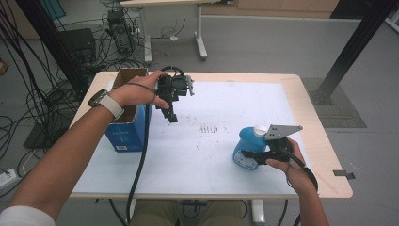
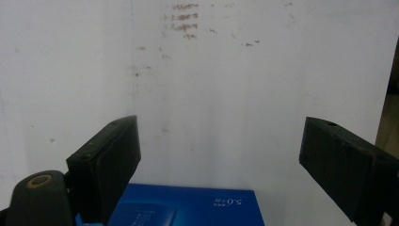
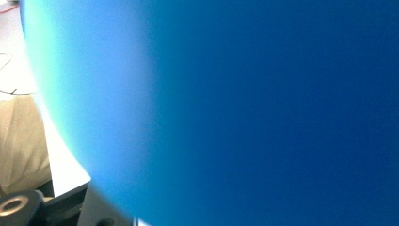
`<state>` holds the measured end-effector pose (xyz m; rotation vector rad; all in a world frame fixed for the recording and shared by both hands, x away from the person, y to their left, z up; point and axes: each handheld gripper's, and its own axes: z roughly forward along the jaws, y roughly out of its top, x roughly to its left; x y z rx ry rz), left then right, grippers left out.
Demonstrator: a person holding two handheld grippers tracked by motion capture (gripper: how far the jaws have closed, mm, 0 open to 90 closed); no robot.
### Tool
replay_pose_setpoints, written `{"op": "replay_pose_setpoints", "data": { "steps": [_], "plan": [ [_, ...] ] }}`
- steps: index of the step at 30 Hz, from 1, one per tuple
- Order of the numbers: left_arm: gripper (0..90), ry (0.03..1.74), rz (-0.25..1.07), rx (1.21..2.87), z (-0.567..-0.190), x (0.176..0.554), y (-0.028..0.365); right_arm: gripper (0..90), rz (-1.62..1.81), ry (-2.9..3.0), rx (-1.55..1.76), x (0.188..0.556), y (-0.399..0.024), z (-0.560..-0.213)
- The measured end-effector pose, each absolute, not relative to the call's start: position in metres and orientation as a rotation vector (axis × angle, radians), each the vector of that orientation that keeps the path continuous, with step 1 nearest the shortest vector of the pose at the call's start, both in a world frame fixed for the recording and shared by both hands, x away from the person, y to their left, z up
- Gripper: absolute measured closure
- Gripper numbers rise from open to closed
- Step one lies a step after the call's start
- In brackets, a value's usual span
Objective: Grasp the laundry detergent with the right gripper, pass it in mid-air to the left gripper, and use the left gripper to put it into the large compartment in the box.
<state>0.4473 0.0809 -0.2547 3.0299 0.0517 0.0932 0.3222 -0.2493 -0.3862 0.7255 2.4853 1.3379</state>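
We see the right claw (image 1: pixel 250 157) clamped on a blue bottle (image 1: pixel 245 146) at lower right of the desk (image 1: pixel 211 165), left claw (image 1: pixel 171 115) spread wide w/ nothing in it, beside the blue box (image 1: pixel 126 132) at upper left.

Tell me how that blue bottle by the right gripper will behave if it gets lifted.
The blue bottle looks like smooth, rounded plastic, so it may slip or twist between the right gripper jaws. It is squat with a white cap, so it probably sits stably. Its weight can't be judged; the contents aren't visible.
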Motion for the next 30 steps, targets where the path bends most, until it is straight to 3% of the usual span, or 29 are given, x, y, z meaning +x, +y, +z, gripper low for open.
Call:
{"op": "replay_pose_setpoints", "data": {
  "steps": [30],
  "plan": [
    [12.7, 0.040, 0.105, 3.035, -0.2541, 0.4467, 0.0787, 43.6, 1.347, 2.480, 0.728, 0.3223, -0.2500, -0.3869]
  ]
}}
